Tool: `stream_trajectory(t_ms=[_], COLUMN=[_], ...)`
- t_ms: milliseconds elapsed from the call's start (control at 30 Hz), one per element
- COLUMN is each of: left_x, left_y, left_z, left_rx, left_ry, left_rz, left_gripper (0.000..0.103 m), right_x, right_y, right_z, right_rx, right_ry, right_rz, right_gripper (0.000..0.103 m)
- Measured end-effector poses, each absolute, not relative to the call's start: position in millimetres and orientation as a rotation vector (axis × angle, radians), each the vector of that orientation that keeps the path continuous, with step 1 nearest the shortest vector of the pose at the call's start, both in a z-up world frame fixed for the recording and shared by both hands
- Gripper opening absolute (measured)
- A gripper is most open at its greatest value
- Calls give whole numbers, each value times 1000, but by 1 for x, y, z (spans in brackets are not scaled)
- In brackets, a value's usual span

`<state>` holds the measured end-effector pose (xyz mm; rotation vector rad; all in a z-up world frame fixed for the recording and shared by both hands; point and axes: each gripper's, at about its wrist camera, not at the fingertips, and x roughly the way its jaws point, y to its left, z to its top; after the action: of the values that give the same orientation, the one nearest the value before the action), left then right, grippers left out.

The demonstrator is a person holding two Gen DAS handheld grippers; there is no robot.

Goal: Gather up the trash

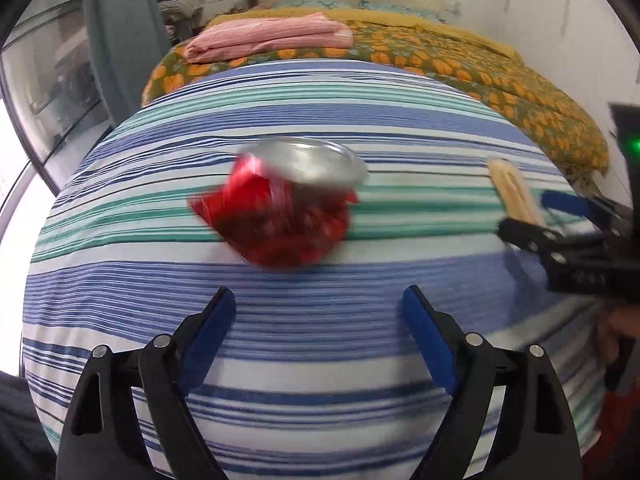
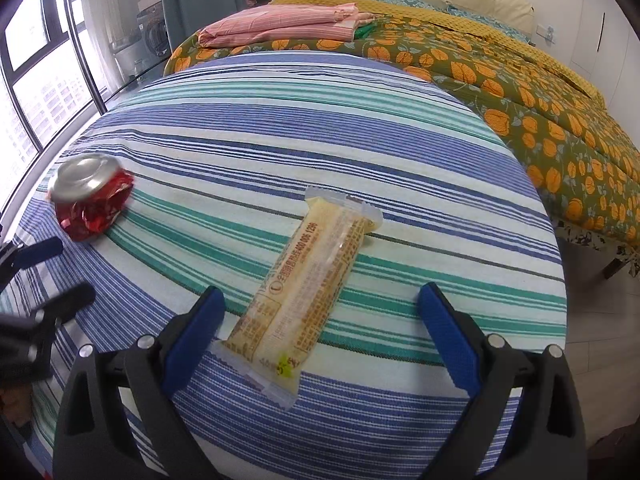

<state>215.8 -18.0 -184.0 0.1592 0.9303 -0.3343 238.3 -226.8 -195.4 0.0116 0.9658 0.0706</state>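
A crushed red can (image 1: 280,208) with a silver top lies on the striped cloth, just ahead of my open, empty left gripper (image 1: 318,300). The can also shows at the left of the right wrist view (image 2: 90,196). A yellow snack wrapper (image 2: 304,288) lies on the cloth, its near end between the fingers of my open right gripper (image 2: 318,300). In the left wrist view the wrapper (image 1: 514,192) sits at the right, with the right gripper (image 1: 560,220) over it. The left gripper (image 2: 52,272) shows at the left edge of the right wrist view.
The blue, green and white striped cloth (image 2: 280,128) covers a rounded surface. Behind it is a bed with an orange-flowered quilt (image 2: 520,92) and folded pink fabric (image 2: 280,24). Windows (image 2: 32,80) are at the left and bare floor (image 2: 600,320) at the right.
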Motion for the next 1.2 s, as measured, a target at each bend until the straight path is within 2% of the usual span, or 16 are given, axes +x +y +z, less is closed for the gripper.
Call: stream_trajectory(t_ms=[100,400,533,733,833,867,900,933,967,1000,1033,1067,1200], left_x=[214,208,226,265,278,280,280,280,280,279,279,277,270], left_y=[-21,6,9,-16,-22,-24,-26,-29,-30,-30,-30,-30,-24], left_z=[-182,-171,-147,-144,-140,-138,-138,-138,-139,-140,-142,-142,-139], left_rx=[175,198,236,392,383,396,411,429,440,447,453,453,431], left_ry=[905,899,862,880,894,892,890,892,897,904,917,914,891], left_rz=[-334,-378,-454,-546,-591,-600,-607,-613,-618,-621,-626,-625,-596], left_gripper=[89,91,97,97,96,94,88,81,76,66,61,61,59], right_x=[238,220,215,238,249,251,251,250,249,247,245,242,229], right_y=[-227,-229,-246,-239,-227,-225,-224,-224,-226,-228,-230,-232,-242], right_z=[-195,-192,-179,-171,-180,-180,-180,-178,-178,-177,-175,-172,-158], right_rx=[17,17,188,238,179,170,161,160,174,185,180,176,194], right_ry=[966,1005,1037,1114,1152,1143,1131,1122,1119,1116,1111,1106,1071], right_rz=[72,105,136,129,94,76,62,56,62,67,71,73,95], right_gripper=[94,94,94,94,80,72,55,44,29,23,21,17,17])
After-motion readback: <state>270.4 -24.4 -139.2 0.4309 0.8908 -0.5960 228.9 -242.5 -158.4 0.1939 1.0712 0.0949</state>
